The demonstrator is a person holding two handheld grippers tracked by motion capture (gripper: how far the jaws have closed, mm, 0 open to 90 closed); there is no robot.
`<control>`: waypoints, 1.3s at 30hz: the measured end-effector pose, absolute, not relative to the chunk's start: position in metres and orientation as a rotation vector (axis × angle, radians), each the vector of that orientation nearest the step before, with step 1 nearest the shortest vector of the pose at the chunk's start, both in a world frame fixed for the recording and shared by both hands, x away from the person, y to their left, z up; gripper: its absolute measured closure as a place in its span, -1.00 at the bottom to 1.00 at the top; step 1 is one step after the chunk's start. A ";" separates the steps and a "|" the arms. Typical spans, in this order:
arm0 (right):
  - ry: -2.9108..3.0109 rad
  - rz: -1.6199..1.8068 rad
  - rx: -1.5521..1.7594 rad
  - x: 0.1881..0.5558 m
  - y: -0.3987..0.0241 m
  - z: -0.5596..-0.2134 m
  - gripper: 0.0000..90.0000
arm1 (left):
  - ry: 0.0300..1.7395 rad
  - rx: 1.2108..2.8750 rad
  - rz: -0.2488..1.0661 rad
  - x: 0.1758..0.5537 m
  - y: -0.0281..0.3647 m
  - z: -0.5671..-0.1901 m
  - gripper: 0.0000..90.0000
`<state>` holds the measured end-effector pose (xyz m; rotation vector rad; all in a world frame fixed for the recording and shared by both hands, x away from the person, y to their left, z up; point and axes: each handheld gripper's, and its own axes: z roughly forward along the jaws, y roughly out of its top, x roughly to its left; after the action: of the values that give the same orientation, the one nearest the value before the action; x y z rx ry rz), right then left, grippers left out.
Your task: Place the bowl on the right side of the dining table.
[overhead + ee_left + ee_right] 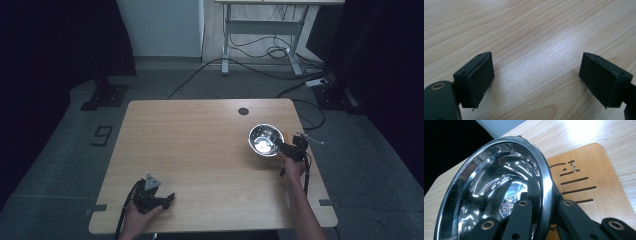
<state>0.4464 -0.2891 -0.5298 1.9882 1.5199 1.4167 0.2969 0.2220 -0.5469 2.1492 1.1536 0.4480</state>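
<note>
A shiny steel bowl point(266, 140) is tilted above the right side of the wooden table point(200, 150). My right gripper point(287, 149) is shut on its rim. In the right gripper view the bowl point(499, 185) leans up on its edge, and the right gripper point(545, 196) has one jaw inside the rim and the other outside. A flat wooden board with cut slots point(586, 185) lies under the bowl. My left gripper point(167, 200) rests near the table's front left, held by a hand. The left gripper point(536, 72) is open, and only bare wood shows between its pads.
A small dark round hole point(243, 111) sits near the table's far edge. The bowl is close to the table's right edge point(312, 150). Cables and a desk frame point(260, 35) are on the floor beyond the table.
</note>
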 end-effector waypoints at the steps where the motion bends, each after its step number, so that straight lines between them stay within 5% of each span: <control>1: 1.517 1.411 1.987 0.447 -0.291 -0.530 0.90 | 1.153 2.149 0.448 0.297 0.222 -0.547 -0.73; 39: 1.417 1.327 2.074 0.459 -0.321 -0.555 0.91 | 1.154 2.145 0.451 0.296 0.222 -0.547 -0.71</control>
<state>0.4590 -0.3215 -0.5555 2.0740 1.4166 1.3269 0.2958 0.2218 -0.5469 2.1455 1.1542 0.4505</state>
